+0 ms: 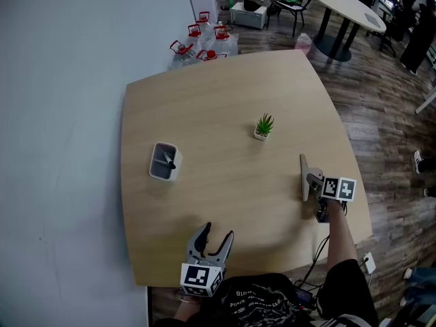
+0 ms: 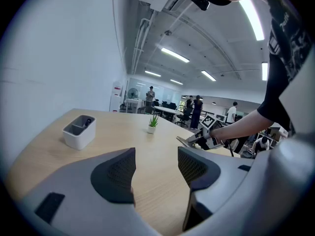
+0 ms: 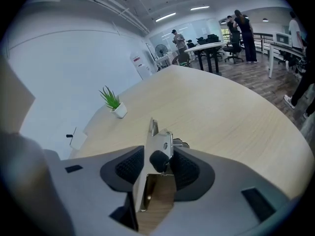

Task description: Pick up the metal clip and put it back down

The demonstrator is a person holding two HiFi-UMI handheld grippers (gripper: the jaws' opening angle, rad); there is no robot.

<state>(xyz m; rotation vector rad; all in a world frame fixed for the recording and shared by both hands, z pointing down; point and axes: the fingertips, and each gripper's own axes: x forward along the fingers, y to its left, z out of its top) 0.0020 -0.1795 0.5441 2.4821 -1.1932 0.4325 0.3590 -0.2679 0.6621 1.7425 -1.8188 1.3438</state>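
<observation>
The metal clip (image 1: 302, 177) is a long silver plate with a black roller and a lever, standing on edge near the right side of the wooden table (image 1: 204, 107). My right gripper (image 1: 310, 182) is shut on it. In the right gripper view the clip (image 3: 156, 149) fills the gap of the right gripper (image 3: 158, 165), leaning a little, with both pads against it. My left gripper (image 1: 219, 240) hovers open and empty at the table's near edge. In the left gripper view the left gripper (image 2: 155, 167) faces the clip (image 2: 185, 141) from the side.
A white desk organiser (image 1: 164, 162) with a pen stands at the left of the table. A small potted plant (image 1: 264, 127) sits near the middle. Water bottles (image 1: 204, 43) stand on the floor behind the table, and a round table (image 1: 344, 5) lies further back.
</observation>
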